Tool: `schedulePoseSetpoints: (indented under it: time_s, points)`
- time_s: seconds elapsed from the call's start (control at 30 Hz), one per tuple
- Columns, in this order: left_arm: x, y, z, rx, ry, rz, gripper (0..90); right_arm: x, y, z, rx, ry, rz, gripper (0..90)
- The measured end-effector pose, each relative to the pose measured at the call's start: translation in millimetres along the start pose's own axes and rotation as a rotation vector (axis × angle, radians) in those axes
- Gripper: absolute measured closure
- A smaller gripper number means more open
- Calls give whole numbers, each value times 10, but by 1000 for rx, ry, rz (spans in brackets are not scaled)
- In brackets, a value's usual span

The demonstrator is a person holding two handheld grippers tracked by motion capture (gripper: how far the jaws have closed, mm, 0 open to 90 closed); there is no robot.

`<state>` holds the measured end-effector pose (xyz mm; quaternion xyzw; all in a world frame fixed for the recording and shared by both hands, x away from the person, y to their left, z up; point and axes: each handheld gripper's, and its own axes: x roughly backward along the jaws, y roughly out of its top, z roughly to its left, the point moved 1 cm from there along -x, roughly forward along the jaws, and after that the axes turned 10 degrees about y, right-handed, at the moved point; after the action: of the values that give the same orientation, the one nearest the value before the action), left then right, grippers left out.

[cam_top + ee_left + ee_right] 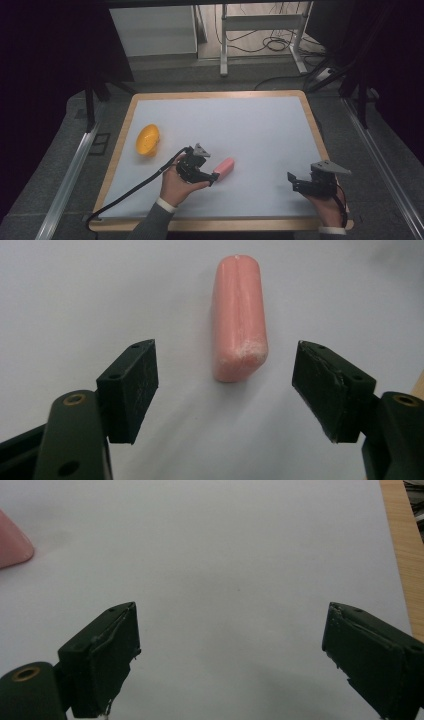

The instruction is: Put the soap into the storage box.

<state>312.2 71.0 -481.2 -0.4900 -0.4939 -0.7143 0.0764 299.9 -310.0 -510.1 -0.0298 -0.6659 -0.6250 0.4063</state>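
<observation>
A pink, rounded bar-shaped object (224, 167) lies flat on the white table top (260, 130), a little left of the middle near the front. My left gripper (214, 178) points at its near end from the lower left and stands open. In the left gripper view the pink object (239, 320) lies lengthwise just ahead of the left gripper (226, 385), untouched by either jaw. My right gripper (291, 181) rests low at the front right, open and holding nothing. In the right gripper view the right gripper (230, 650) faces bare table, with the pink object's tip (12, 547) at the left edge.
An orange bowl-like object (147, 139) lies on its side at the left of the table. The table's wooden rim (315, 125) frames the white surface. Behind the table stand a white desk frame (260, 35) and floor cables (275, 45).
</observation>
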Motion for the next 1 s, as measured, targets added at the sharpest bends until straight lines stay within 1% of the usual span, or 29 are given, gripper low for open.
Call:
schedulePoseSetpoints:
  time_s: [0.1,0.17,0.2,0.27,0.3,0.33,0.37,0.43,0.5,0.57,0.8,0.87,0.9,0.93,0.97,1.0]
  points:
    - [-21,8,-5,11,-8,-1,274,-2,-2,-2,-1,-3,2,81]
    - [-37,34,-33,-18,11,16,274,-3,-2,-2,0,-2,4,81]
    - [-37,57,-51,-30,6,19,273,-6,-3,-2,0,-3,6,81]
    - [-33,104,-53,-10,-14,0,275,-12,-6,0,1,-6,7,81]
    - [-41,120,-47,-5,-14,1,278,-12,-8,1,1,-6,9,81]
    - [-54,135,-52,-15,6,11,279,-11,-9,-1,1,-8,11,81]
    - [-68,149,-67,-26,7,16,279,-9,-10,-4,2,-9,11,81]
    - [-92,174,-108,-36,-3,20,279,-10,-11,-10,-1,-8,11,82]
    - [-127,191,-120,-26,-24,17,280,-14,-14,-13,0,-7,13,82]
    - [-172,193,-111,-20,-10,30,282,-15,-14,-11,1,-6,13,82]
    - [-348,178,-141,-9,-11,55,281,-35,-22,-8,1,-9,20,82]
    - [-385,184,-182,-32,8,67,278,-39,-23,-6,2,-10,23,82]
    - [-397,195,-211,-41,7,68,277,-40,-23,-6,2,-11,23,82]
    - [-407,207,-234,-46,7,66,277,-40,-23,-6,1,-11,24,82]
    - [-417,216,-242,-43,15,62,276,-40,-24,-6,1,-11,24,82]
    - [-434,219,-236,-38,14,61,280,-40,-25,-7,2,-11,24,82]
